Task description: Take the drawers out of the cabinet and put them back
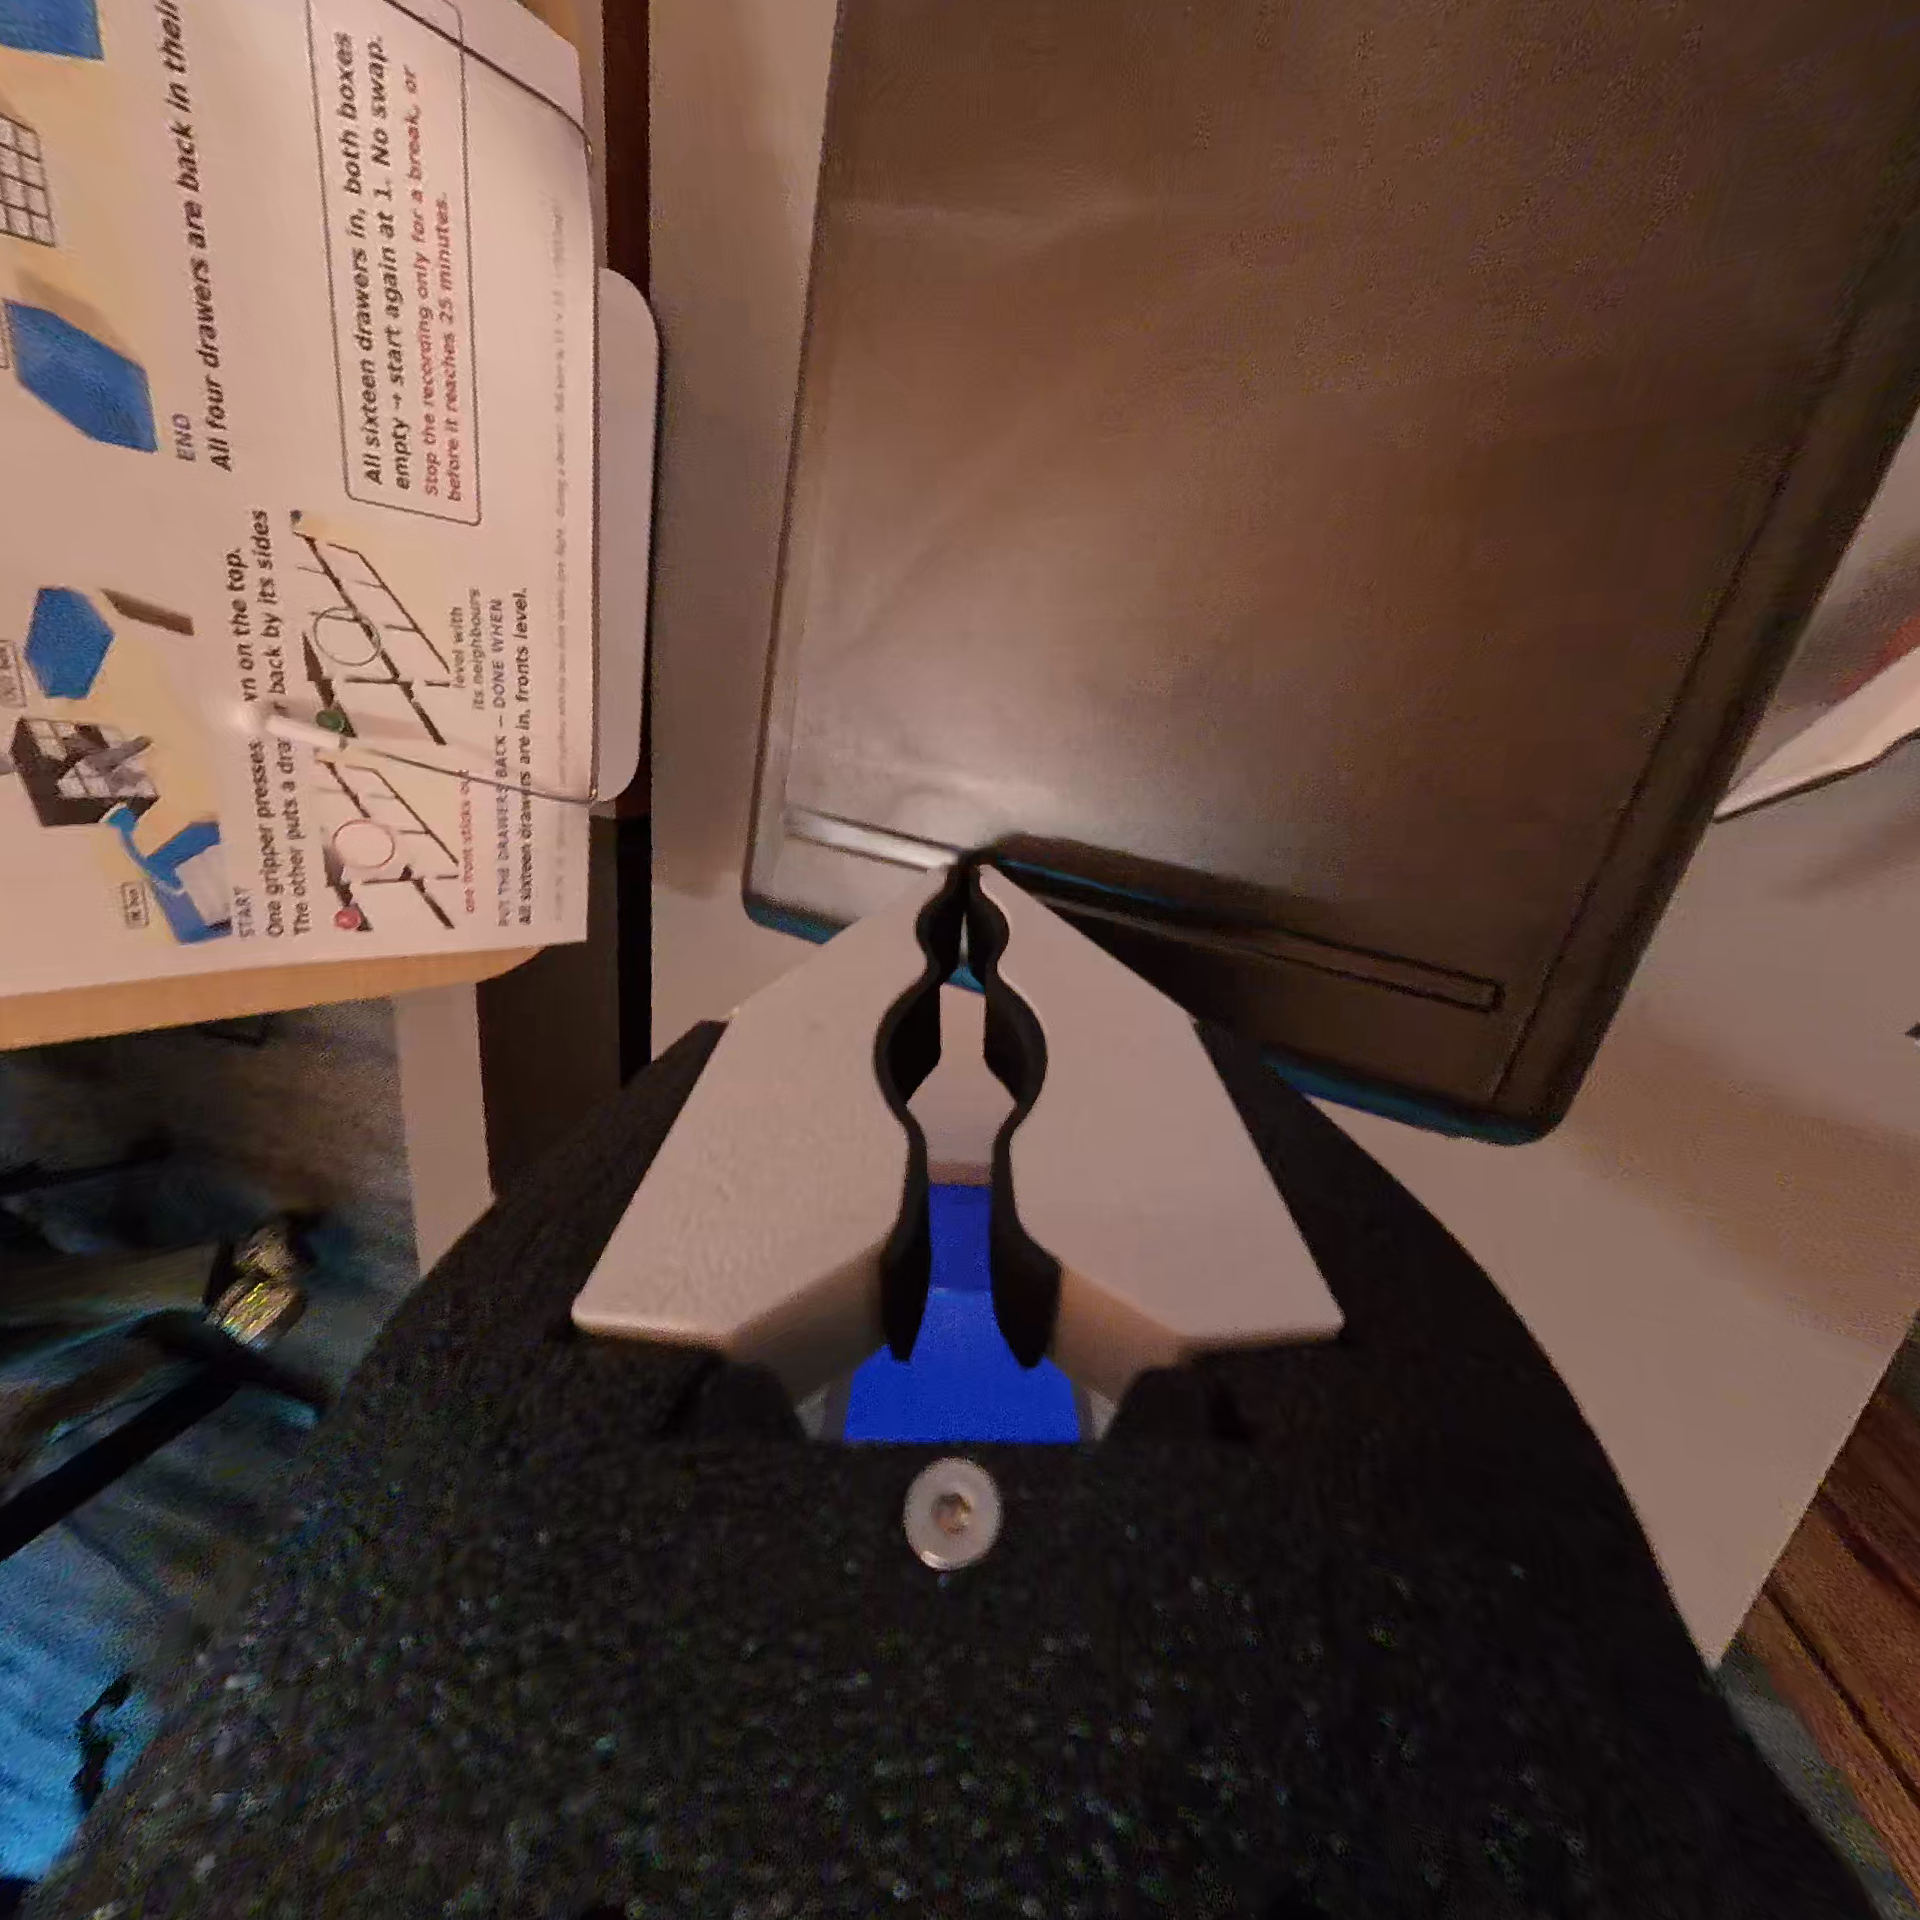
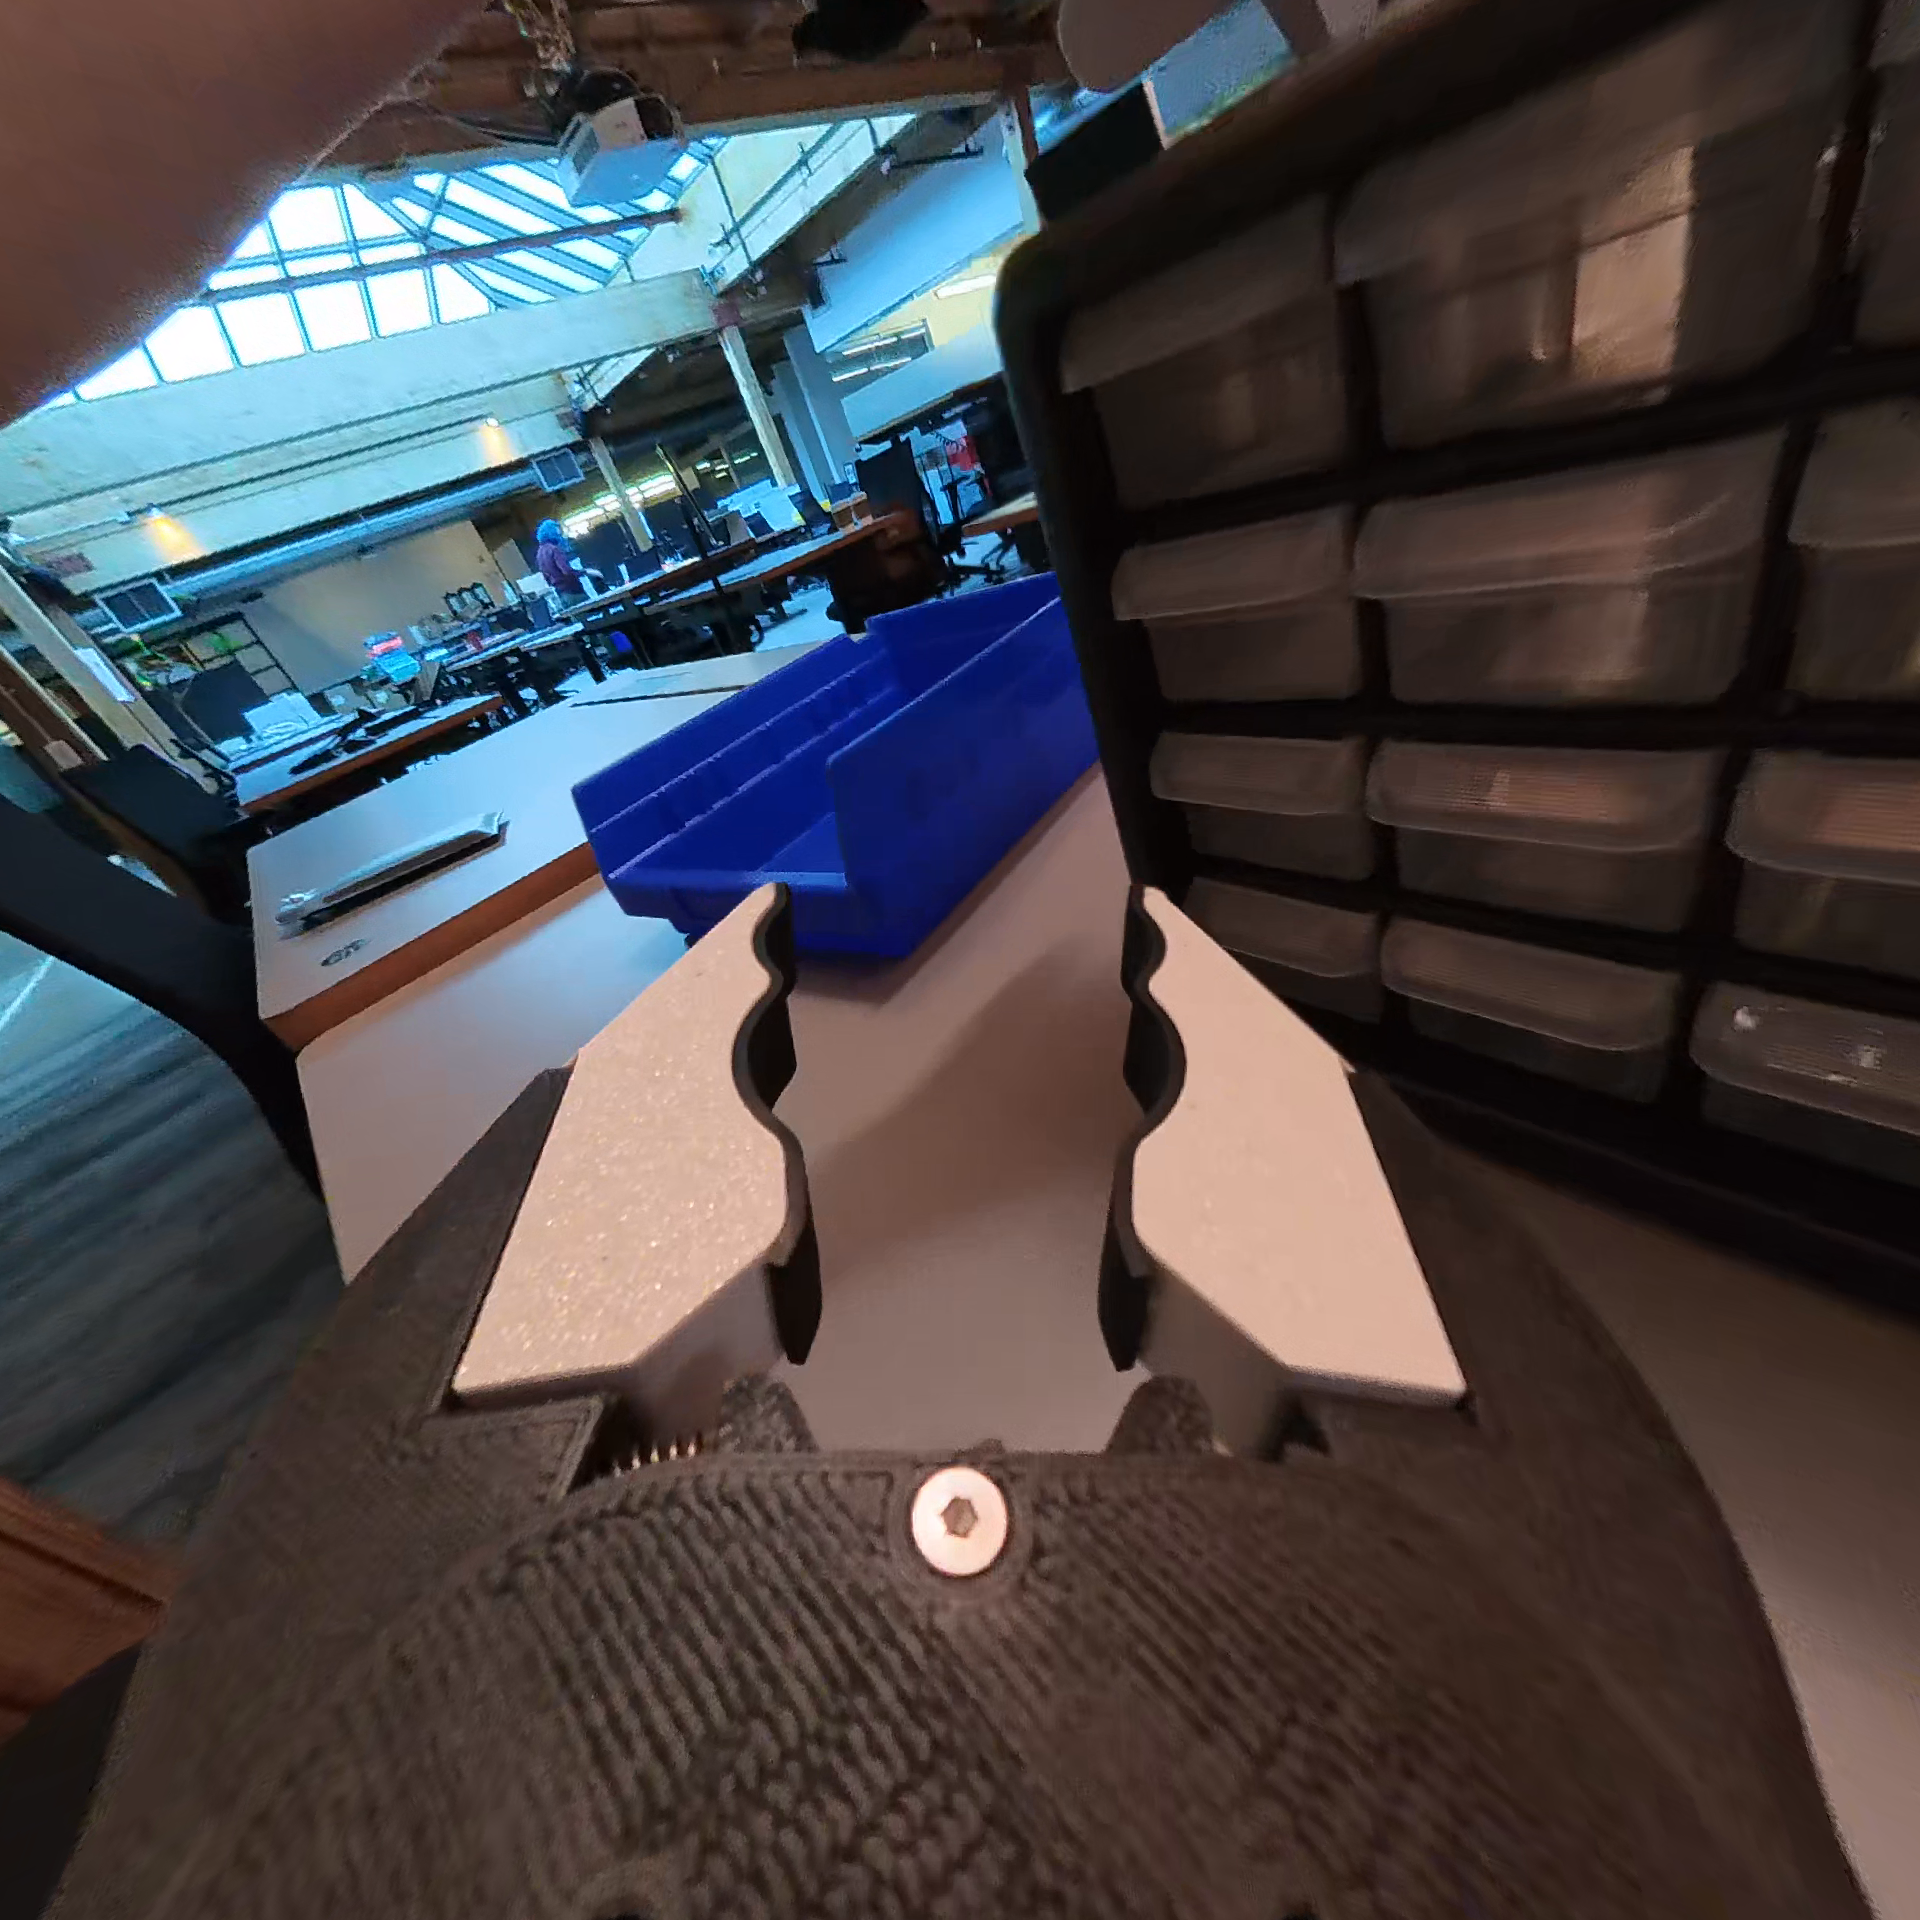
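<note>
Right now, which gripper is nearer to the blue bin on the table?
Right. The right gripper, open, points at the blue bin just ahead of its fingertips. The left gripper, shut, presses against the cabinet; no bin shows in its view.

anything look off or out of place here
Nothing stands out. The cabinet has every visible drawer pushed in, fronts roughly level. Blue bins sit on the table beside it. The right gripper is open and empty; the left gripper is shut at the cabinet's top edge.
</note>
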Action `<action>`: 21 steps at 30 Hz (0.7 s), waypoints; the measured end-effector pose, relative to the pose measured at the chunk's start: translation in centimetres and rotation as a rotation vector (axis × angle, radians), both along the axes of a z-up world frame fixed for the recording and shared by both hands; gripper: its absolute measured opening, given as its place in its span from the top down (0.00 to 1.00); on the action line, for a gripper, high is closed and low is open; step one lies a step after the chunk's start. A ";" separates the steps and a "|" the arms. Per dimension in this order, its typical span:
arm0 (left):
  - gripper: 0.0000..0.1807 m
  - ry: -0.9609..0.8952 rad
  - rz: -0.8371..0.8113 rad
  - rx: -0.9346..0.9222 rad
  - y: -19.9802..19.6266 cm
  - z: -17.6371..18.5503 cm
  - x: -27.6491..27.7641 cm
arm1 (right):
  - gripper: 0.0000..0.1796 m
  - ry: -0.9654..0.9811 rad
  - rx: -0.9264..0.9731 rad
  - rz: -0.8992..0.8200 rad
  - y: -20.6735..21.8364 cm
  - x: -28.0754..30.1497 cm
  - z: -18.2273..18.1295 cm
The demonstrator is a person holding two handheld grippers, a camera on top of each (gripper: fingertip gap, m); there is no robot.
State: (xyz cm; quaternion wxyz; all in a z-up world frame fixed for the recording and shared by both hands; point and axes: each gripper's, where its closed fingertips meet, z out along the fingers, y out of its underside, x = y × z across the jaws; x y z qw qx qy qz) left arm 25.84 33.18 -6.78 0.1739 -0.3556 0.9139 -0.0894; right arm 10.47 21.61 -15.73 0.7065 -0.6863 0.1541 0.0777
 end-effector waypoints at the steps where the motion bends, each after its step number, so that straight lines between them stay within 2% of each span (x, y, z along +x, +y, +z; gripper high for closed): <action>1: 1.00 0.012 -0.003 -0.019 -0.1 -0.1 0.2 | 0.66 0.011 0.000 -0.001 0.1 0.2 -0.1; 8: 1.00 0.170 0.017 -0.021 -0.3 -0.3 0.2 | 0.72 0.154 0.025 0.003 1.5 2.0 -0.8; 17: 1.00 0.307 0.022 0.076 -0.2 -0.3 0.1 | 0.88 0.517 0.179 0.010 3.2 3.4 -1.4; 21: 1.00 0.315 0.042 0.057 -0.2 -0.3 0.1 | 0.86 0.660 0.239 -0.057 3.7 4.7 -2.2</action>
